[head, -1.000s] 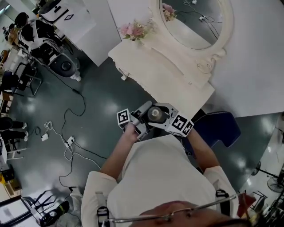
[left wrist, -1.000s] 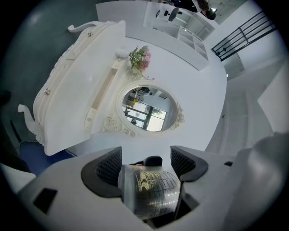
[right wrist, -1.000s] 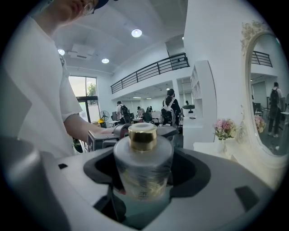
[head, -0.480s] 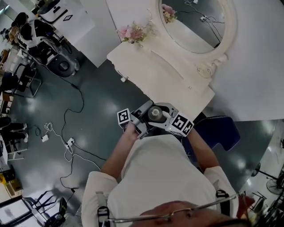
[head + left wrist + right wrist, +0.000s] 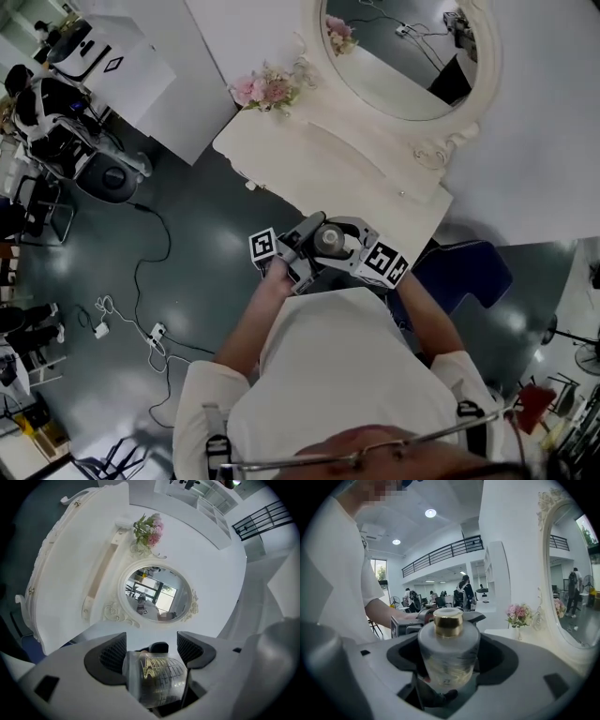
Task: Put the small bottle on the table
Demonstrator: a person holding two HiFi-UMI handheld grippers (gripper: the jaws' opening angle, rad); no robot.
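Grip, left: my left hand-held gripper (image 5: 152,654) is clamped on the small bottle (image 5: 328,241). The ribbed pads (image 5: 114,652) press the glass from both sides.
Grip, right: my right hand-held gripper (image 5: 449,660) meets the same bottle from the opposite side. Its jaws stand wide because the body is wide, and the dark pads look closed against its flanks. The gold cap (image 5: 448,622) stands upright above them.
Reason for two grips: as I judge it, a smooth, round glass body could twist in one pair of jaws. Two opposed holds keep the cap up while I carry it.
Bottle's place: in the air between my two hand-held grippers, close in front of my chest and resting on nothing.
Surface: the white dressing surface (image 5: 328,159) lies ahead of both hand-held grippers and below them, well apart from the bottle.
Beyond it: an oval mirror (image 5: 403,47) rises at the far side, and pink flowers (image 5: 264,89) stand ahead and to the left of my left hand-held gripper.
Off to the side: a blue chair (image 5: 464,272) sits low, to the right of my right hand-held gripper.
Stage: carrying; the set-down is not yet begun.
Next, in my judgement: bring the bottle over an open stretch of the surface, lower it until the base sits flat, then let go.
Risk: if I release before the base bears weight, the bottle could tip. The flowers and the mirror frame leave little room at the far side.
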